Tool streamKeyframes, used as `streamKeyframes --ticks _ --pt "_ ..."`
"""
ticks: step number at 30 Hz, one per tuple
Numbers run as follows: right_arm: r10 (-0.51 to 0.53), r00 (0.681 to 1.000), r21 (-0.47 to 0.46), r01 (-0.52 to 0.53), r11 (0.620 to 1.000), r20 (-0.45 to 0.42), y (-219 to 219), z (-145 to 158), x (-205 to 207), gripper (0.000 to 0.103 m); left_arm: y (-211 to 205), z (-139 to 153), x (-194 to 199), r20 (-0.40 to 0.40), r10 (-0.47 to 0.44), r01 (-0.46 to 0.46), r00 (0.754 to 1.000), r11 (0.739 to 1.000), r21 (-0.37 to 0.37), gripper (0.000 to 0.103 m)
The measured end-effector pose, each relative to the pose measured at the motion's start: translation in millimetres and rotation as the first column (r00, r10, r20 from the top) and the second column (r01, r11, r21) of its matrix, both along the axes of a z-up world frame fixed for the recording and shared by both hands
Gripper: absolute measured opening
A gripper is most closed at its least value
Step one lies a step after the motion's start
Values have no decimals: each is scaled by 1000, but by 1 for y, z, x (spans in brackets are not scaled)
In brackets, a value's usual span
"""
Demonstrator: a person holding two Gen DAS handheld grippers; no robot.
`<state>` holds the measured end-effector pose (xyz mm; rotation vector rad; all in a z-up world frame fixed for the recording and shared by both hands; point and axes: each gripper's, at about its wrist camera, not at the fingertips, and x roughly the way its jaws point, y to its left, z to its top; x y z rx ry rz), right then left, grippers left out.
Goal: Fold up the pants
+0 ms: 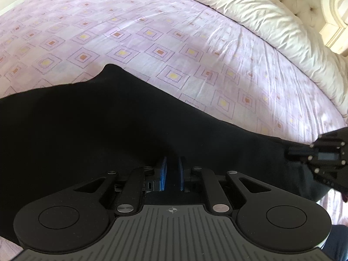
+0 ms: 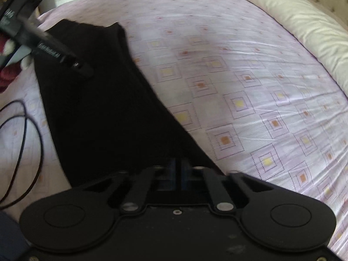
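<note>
We have both tools pinched on the black fabric pants point(image 1: 108, 119) lying along the near edge of the lilac-patterned bed point(image 1: 174, 43), left tool point(image 1: 173, 174) and right tool point(image 2: 178, 171) clamped, probably to lift and fold.

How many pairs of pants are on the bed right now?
1. The black pants lie stretched across the patterned sheet, with the left gripper at one end and the right gripper at the other. Anything beyond the frame edges is unseen.
</note>
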<state>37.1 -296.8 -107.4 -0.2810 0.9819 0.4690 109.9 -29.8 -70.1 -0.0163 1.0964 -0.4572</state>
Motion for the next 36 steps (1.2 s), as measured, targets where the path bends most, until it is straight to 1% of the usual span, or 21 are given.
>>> streamKeyframes --ticks 3,8,9,10,11,12,14,17,19,20,22,23,24,25,26,28,31,32,33,34,36 --pt "-64 997 4 64 998 51 -8 4 4 3 -6 7 -4 37 -2 2 999 1000 8 12" --pt "-166 984 41 164 986 63 -12 -11 7 5 -36 17 -17 41 -78 78 996 997 3 12" --pt "-210 976 72 206 976 64 -16 -9 5 11 -44 18 -22 40 -102 102 994 995 0 12" --pt "-273 960 113 264 958 68 -23 -4 2 22 -51 18 -26 38 -122 122 992 993 -5 12" --pt "-327 942 146 314 938 76 -30 -1 -3 28 -59 18 -30 36 -142 143 989 990 -10 12" --pt "-380 921 170 362 916 82 -39 4 -12 33 -67 18 -34 33 -165 165 986 986 -14 12" --pt "-487 870 178 468 866 79 -62 13 -30 35 -83 15 -43 29 -212 212 977 977 -18 12" --pt "-629 773 141 615 776 82 -103 20 -66 38 -107 9 -53 25 -278 278 960 960 -15 12" --pt "-699 708 92 693 716 107 -134 23 -93 49 -119 4 -58 22 -310 310 950 951 -14 12" --pt "-727 677 73 724 686 113 -148 23 -104 52 -126 2 -60 19 -323 324 946 946 -6 12" --pt "-792 601 54 792 608 109 -176 24 -124 62 -137 -9 -60 4 -339 339 941 940 31 12" --pt "-817 569 61 816 575 100 -188 23 -133 66 -141 -15 -60 -4 -336 336 942 940 53 12" --pt "-841 533 76 839 539 87 -200 23 -142 74 -141 -16 -61 13 -330 330 944 943 46 12" --pt "-857 510 94 852 515 75 -209 22 -149 80 -141 -16 -61 10 -322 321 947 946 45 12" --pt "-869 492 119 861 495 55 -218 19 -154 82 -141 -17 -61 4 -315 315 949 948 45 12" --pt "-880 474 168 869 466 -9 -232 11 -162 86 -140 -17 -60 -4 -312 312 950 949 45 12" --pt "-850 496 277 854 440 -177 -247 -11 -167 85 -142 -16 -57 -14 -316 317 949 947 46 12" --pt "-841 497 295 853 430 -212 -250 -18 -166 86 -142 -16 -57 -18 -314 315 949 948 44 12" --pt "-838 499 308 851 426 -221 -250 -22 -166 89 -142 -16 -56 -21 -312 312 950 949 42 12" --pt "-842 505 324 842 431 -190 -248 -23 -165 90 -143 -16 -56 -23 -311 312 950 949 40 12" --pt "-844 504 357 834 420 -185 -249 -25 -162 90 -144 -17 -55 -23 -313 314 949 949 42 12"
